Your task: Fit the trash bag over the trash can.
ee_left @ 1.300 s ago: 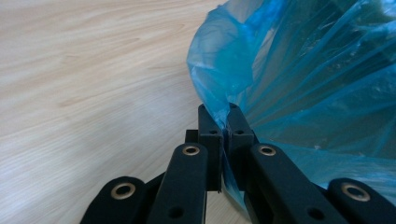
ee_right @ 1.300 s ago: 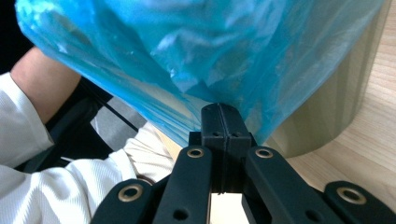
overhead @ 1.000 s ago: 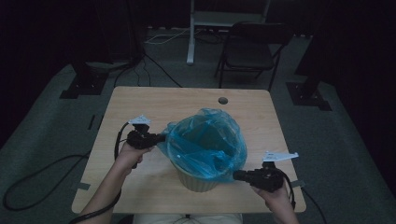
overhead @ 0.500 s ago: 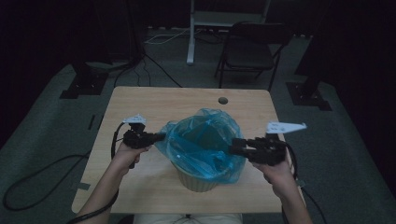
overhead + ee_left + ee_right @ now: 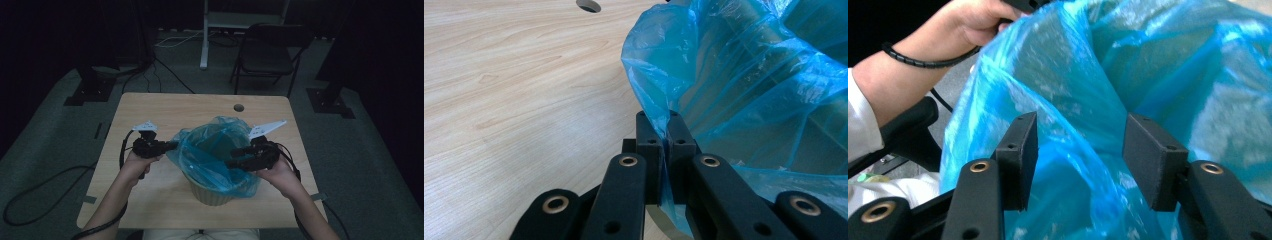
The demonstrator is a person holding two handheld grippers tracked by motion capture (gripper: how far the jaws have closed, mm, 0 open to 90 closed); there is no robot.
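Blue bag (image 5: pixel 216 152): thin blue plastic liner sitting in a pale bin, its loose rim standing up and spilling over the bin's edge; it lies between the two tools, just ahead of each one's tips.
Bag edge at the left tool: a fold of the film (image 5: pixel 659 107) runs straight down into the slit between the left tool's jaws and comes out below them.
Bag edge at the right tool: a ridge of film (image 5: pixel 1083 145) rises in the gap between the right tool's jaws, with no pad pressing on it.
Bin (image 5: pixel 212 192): pale, round, upright under the bag; only its lower wall shows, below and between the tools.
Left tool (image 5: pixel 172 145): jaws pinched together on the bag's rim, tips pointing across at the bag.
Right tool (image 5: pixel 235 159): jaws stand partly apart and have just been opening; the film is between them but not gripped; tips point into the bag from the other side.
Hands: the left hand (image 5: pixel 140 161) and the right hand (image 5: pixel 277 170) each grasp a tool from behind.
Bench (image 5: pixel 150 110): light wood top under both tools, with a round hole (image 5: pixel 239 107) beyond the bag.
Chair (image 5: pixel 267 52): folding chair on the floor, well past the bench's far edge.
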